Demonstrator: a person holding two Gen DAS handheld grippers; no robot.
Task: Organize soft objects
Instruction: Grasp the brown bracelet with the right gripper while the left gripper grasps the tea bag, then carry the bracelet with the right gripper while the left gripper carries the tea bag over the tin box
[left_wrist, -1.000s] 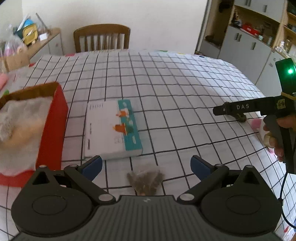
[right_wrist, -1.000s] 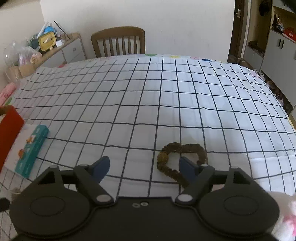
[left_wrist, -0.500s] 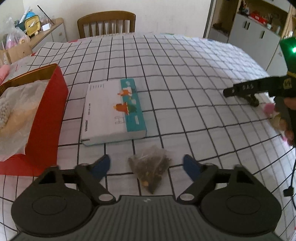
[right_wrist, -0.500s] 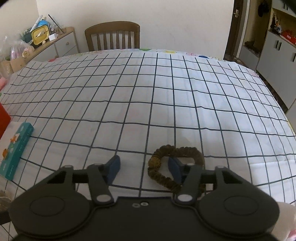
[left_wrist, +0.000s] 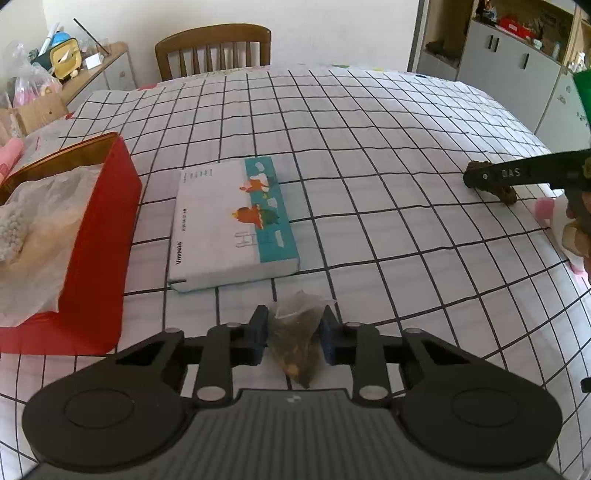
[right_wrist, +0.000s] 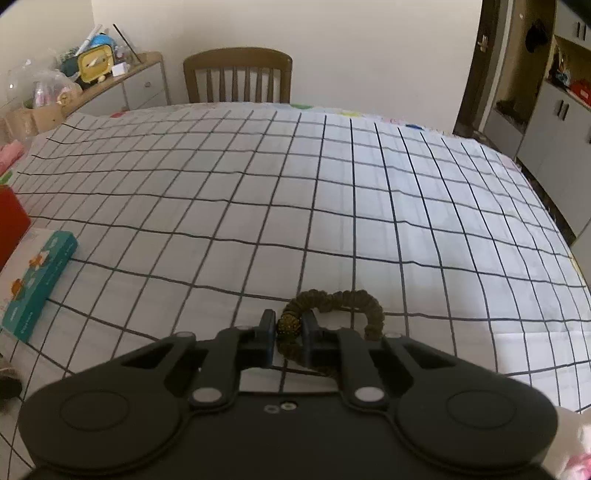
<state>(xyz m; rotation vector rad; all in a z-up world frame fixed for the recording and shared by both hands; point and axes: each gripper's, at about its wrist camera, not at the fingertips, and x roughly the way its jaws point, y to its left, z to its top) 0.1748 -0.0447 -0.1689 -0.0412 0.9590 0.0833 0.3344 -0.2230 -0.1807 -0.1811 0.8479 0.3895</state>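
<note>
Claws on both sides have just closed, the left claw (left_wrist: 294, 338) now pinching the mesh sachet (left_wrist: 297, 341) and the right claw (right_wrist: 289, 338) the brown scrunchie (right_wrist: 334, 308), both still resting on the counter (left_wrist: 369, 147), so lifting toward the red box (left_wrist: 92, 240) seems next.

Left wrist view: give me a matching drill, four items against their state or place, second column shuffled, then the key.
Items:
1. mesh sachet
2. brown scrunchie
3. red box
4. teal-and-white carton

States:
A. lies flat on the checked cloth, between the box and the sachet's far side
B. pinched by the left tool
C. open, with crumpled plastic inside
D. pinched by the right tool

Pairs: 1-B, 2-D, 3-C, 4-A
</note>
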